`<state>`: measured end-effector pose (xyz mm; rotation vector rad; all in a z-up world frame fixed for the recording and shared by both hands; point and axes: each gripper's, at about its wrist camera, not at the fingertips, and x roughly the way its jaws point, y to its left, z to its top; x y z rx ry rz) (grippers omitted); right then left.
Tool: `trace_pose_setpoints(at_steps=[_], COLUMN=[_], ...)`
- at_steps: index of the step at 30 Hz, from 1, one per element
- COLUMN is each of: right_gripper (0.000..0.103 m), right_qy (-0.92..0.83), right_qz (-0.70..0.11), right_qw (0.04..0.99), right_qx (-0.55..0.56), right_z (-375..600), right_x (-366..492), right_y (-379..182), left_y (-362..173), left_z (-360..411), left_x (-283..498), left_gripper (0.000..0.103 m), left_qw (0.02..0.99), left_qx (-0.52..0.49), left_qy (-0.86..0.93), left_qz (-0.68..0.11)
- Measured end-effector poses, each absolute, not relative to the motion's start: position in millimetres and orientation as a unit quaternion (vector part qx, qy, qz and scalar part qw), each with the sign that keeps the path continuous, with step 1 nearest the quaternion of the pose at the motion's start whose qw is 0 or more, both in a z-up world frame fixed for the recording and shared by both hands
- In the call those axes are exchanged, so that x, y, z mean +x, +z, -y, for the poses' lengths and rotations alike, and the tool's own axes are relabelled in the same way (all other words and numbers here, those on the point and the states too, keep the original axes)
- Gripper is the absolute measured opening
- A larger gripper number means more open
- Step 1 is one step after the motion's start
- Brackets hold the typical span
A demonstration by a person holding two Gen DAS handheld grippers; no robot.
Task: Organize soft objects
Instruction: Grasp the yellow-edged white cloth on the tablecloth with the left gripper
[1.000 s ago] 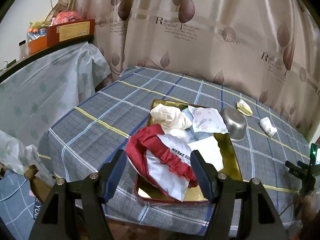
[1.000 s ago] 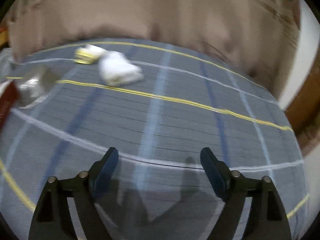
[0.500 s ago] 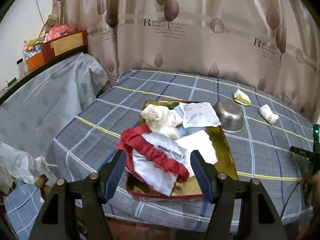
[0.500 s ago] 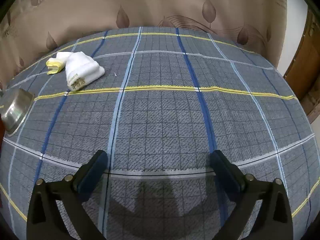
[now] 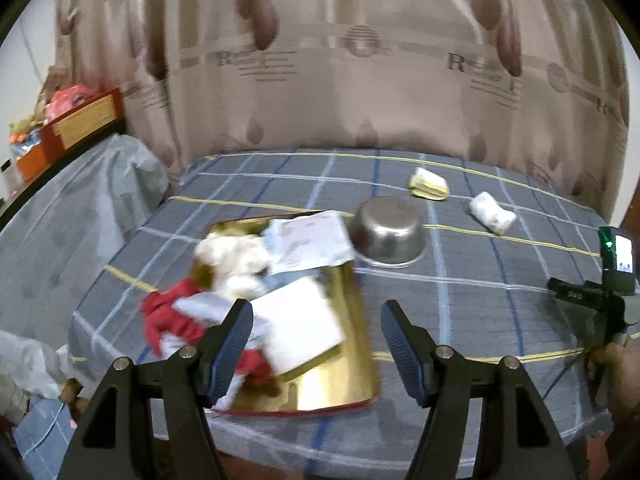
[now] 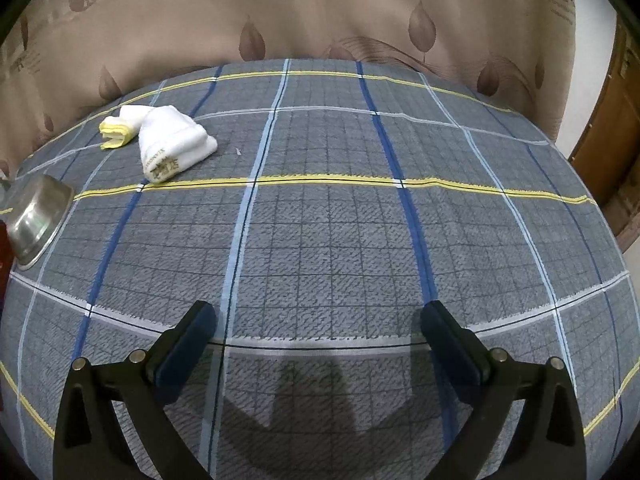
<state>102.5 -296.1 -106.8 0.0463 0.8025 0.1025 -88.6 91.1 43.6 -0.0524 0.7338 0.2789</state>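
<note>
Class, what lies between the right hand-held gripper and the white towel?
Only bare plaid cloth, seen in the right wrist view, separates gripper from towel.

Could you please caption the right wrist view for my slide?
Open right tool over plaid cloth; rolled white towel beyond.

My right hand-held gripper (image 6: 318, 326) hung over the plaid-covered counter (image 6: 340, 240), jaws just spread wide, nothing between them, their shadow on the cloth below. Far left I saw a rolled white towel (image 6: 172, 146) with gold lettering, touching a folded yellow-edged cloth (image 6: 116, 132) behind it. A steel bowl (image 6: 36, 220) sat upside down at the left edge. Leaf-print curtain (image 6: 320, 12) behind.
</note>
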Motion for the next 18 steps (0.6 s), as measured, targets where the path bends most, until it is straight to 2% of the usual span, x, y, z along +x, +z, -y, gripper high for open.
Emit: trace_pose_setpoints(at_steps=[11, 18], right_gripper=[0.102, 0.102], right_qy=[0.058, 0.067], right_qz=[-0.367, -0.357], right_qw=[0.928, 0.931], right_qx=[0.036, 0.044], right_z=[299.1, 300.8], right_x=[94.7, 91.1], right_y=[-100.2, -97.7], left_y=[50.3, 47.4], left_z=[-43.1, -25.8], left_x=[5.1, 94.8], left_gripper=[0.068, 0.068], left_qw=[0.917, 0.899], left_qx=[-0.04, -0.074], left_qy=[0.057, 0.017], left_qz=[-0.393, -0.432])
